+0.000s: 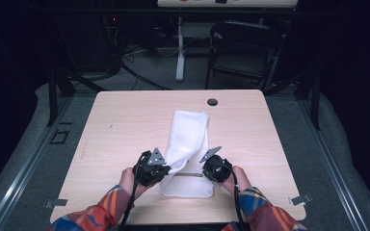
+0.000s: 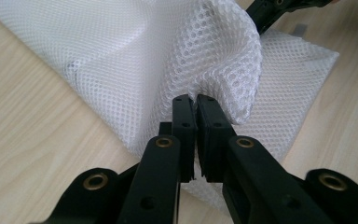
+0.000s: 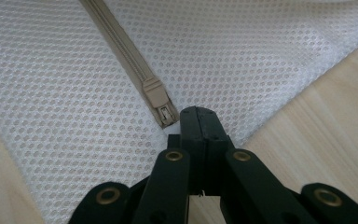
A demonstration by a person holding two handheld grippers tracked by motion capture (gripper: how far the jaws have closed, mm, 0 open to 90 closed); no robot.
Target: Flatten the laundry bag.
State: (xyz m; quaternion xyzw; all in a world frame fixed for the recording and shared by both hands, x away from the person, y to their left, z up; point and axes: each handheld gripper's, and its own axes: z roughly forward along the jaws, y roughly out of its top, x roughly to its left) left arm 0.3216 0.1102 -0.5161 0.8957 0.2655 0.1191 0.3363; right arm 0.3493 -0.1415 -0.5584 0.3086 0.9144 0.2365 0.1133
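Left gripper view: left gripper [image 2: 195, 99] clamped on a fold of the mesh bag [image 2: 168, 60], near the tabletop's [image 1: 125, 120] front edge. Soft, light, floppy. Right gripper [image 3: 198, 111] closed beside the zipper pull [image 3: 157, 95]; pinch there.

Left tool [image 1: 163, 169], right tool [image 1: 208, 168]: jaws closed.

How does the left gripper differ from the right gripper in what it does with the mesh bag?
The left gripper pinches a raised fold of the white mesh bag; the right gripper is shut beside the beige zipper pull, where the mesh lies flat. Both have their jaws closed.
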